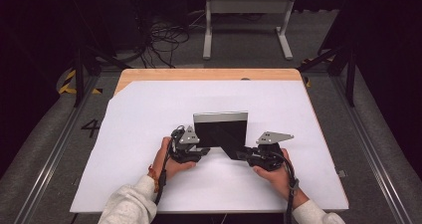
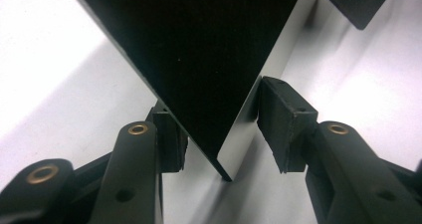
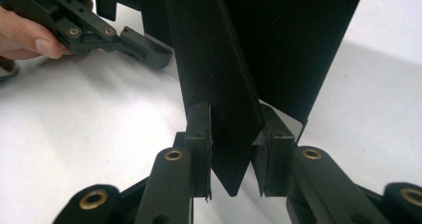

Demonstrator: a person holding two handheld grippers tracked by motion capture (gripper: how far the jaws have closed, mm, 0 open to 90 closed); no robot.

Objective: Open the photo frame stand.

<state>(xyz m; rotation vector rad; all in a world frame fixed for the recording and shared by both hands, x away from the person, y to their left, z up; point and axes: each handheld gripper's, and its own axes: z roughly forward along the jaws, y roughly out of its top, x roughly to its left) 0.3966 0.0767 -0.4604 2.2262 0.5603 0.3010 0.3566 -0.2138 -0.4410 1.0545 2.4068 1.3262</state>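
— Black sheet [image 1: 221, 133], stiff like card, with a pale band along its far edge; it lies on the white table cover [image 1: 149, 114] directly ahead of both tools, between them.

— What has the right gripper [image 1: 247, 155] got?

— Its jaws are nearly closed on a folded flap of the sheet: in the right gripper view the pointed corner [image 3: 231, 176] of that flap stands edge-on between the two pads, which appear to press it from both sides.

— And the left gripper [image 1: 201, 152]?

— Partly open. In the left gripper view the sheet's near corner [image 2: 219, 159] sits in the gap; one pad is against it, the other pad [image 2: 281, 127] stands just clear.

— Which way does the fold run?

— Diagonally, from the right tool's tip up toward the left one. I judge the right hand leads, and the left must close before anything is creased.
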